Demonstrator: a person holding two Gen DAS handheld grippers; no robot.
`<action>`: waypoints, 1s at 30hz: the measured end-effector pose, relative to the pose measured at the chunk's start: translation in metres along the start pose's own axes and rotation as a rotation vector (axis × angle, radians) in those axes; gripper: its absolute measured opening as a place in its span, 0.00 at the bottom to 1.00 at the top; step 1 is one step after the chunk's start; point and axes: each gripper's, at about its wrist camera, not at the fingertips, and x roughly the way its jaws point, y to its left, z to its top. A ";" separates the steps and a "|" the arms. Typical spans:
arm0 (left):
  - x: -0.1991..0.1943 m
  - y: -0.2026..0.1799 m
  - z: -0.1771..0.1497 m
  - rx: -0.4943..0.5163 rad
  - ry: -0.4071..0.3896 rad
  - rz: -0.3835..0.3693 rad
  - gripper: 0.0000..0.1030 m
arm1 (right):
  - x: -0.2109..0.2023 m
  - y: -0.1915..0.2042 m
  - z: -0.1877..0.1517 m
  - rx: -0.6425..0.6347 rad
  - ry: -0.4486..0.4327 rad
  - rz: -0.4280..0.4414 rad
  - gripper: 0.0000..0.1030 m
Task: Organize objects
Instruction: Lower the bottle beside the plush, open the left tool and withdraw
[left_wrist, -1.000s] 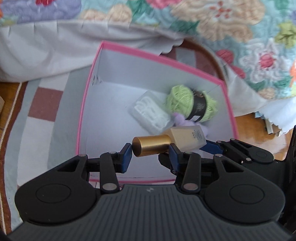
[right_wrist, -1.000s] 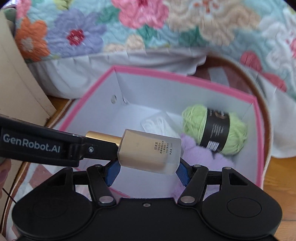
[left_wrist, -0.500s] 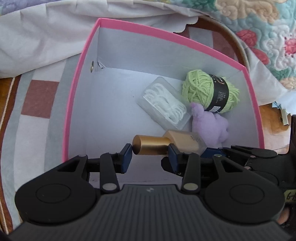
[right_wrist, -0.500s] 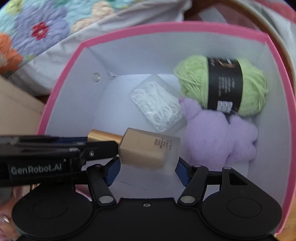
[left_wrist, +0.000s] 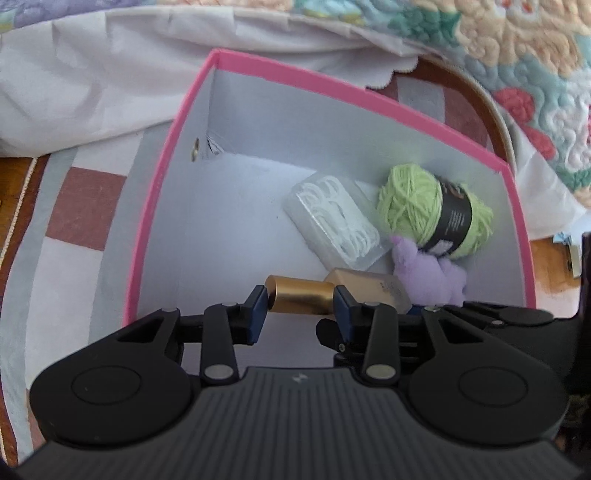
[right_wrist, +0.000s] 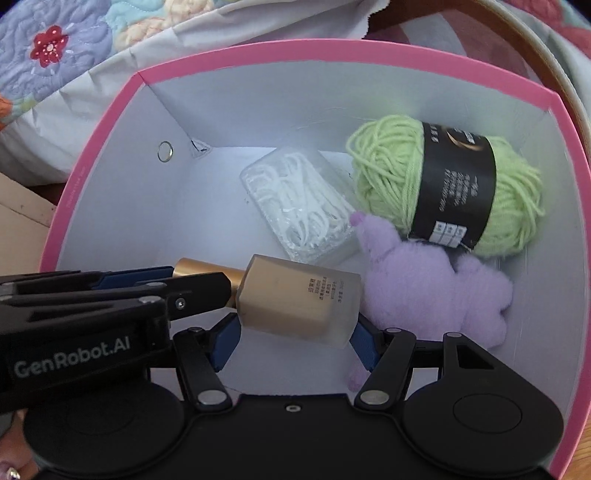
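You've got the bottle (right_wrist: 299, 299) two-handed over the pink box (right_wrist: 332, 48): right hand-held gripper (right_wrist: 295, 332) pinching the body, left hand-held gripper (left_wrist: 300, 308) closing endwise on the gold cap (left_wrist: 300, 301). Held level, probably to lay it beside the floss case (right_wrist: 295, 210).

Floral quilt (left_wrist: 517, 55) (daylit), checked rug (left_wrist: 85, 206)
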 end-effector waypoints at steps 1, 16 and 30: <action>-0.002 0.001 0.002 -0.005 -0.006 -0.005 0.36 | 0.001 0.000 0.002 0.007 0.004 0.002 0.67; -0.056 -0.005 -0.007 0.052 -0.095 0.028 0.36 | -0.062 -0.002 -0.024 -0.087 -0.197 0.016 0.72; -0.151 -0.025 -0.032 0.109 -0.117 -0.012 0.40 | -0.183 0.013 -0.087 -0.202 -0.379 0.099 0.71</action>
